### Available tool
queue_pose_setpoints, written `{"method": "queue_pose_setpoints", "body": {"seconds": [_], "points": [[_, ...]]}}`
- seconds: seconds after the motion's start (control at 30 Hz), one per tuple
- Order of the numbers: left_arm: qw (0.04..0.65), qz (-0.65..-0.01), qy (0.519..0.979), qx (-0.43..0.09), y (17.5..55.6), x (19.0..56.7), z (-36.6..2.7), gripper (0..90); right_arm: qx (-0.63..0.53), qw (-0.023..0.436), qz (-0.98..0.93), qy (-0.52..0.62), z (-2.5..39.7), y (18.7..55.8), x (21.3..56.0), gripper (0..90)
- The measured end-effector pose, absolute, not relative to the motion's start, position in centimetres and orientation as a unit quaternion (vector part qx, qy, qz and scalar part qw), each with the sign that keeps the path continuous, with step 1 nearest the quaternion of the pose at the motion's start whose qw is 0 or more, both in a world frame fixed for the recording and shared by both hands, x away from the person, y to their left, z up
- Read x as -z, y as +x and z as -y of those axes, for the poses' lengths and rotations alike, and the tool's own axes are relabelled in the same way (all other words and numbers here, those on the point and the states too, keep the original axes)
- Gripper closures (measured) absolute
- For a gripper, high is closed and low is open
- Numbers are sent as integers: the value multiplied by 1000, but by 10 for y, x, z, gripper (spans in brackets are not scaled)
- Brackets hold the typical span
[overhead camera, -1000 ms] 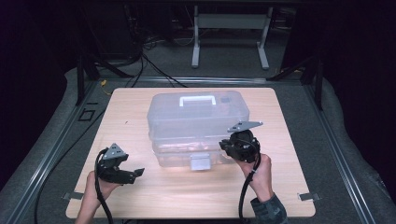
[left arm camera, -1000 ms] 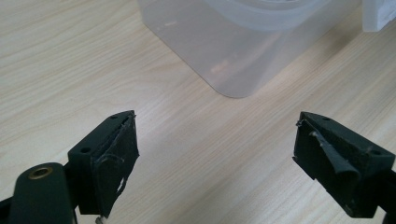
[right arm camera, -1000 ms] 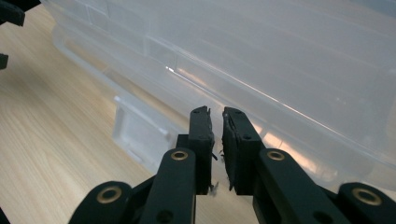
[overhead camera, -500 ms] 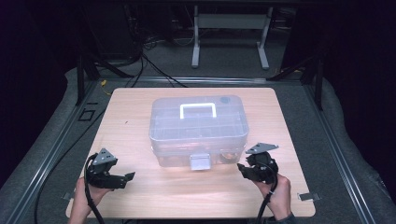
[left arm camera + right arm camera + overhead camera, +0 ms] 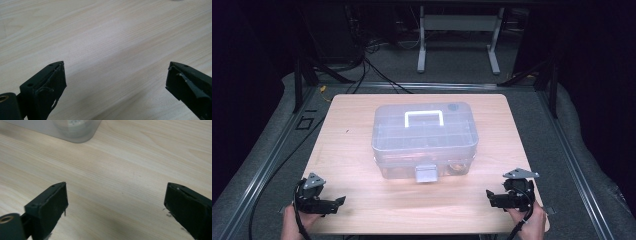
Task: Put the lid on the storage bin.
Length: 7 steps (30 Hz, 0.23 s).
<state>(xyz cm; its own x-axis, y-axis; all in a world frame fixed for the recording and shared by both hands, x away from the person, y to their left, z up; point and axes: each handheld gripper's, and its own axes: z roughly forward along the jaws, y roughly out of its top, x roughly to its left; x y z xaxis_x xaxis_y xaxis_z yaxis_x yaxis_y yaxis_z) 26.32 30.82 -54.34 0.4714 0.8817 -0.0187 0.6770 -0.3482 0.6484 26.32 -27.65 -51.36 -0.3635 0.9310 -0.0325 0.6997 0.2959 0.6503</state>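
Clear lidded box sits closed mid-bench, latch down, apparently finished, while left hand-held gripper and right hand-held gripper rest released, empty, at the near edge.

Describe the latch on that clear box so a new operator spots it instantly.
On the wooden table sits a clear plastic box. Low on its near wall, centred, is the latch: a small grey opaque tab, unlike the white handle on top.

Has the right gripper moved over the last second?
Yes. The right gripper has pulled back from the clear box to the table's near right corner.
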Motion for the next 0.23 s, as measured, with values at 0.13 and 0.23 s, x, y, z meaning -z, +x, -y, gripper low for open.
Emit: {"method": "queue_pose_setpoints", "body": {"seconds": [0.13,0.23], "points": [[304,-484,802,-173,264,550,-309,17,-277,203,-774,532,284,263,521,1],[300,-491,798,-177,266,557,-311,14,-278,206,-771,535,288,264,527,0]]}}
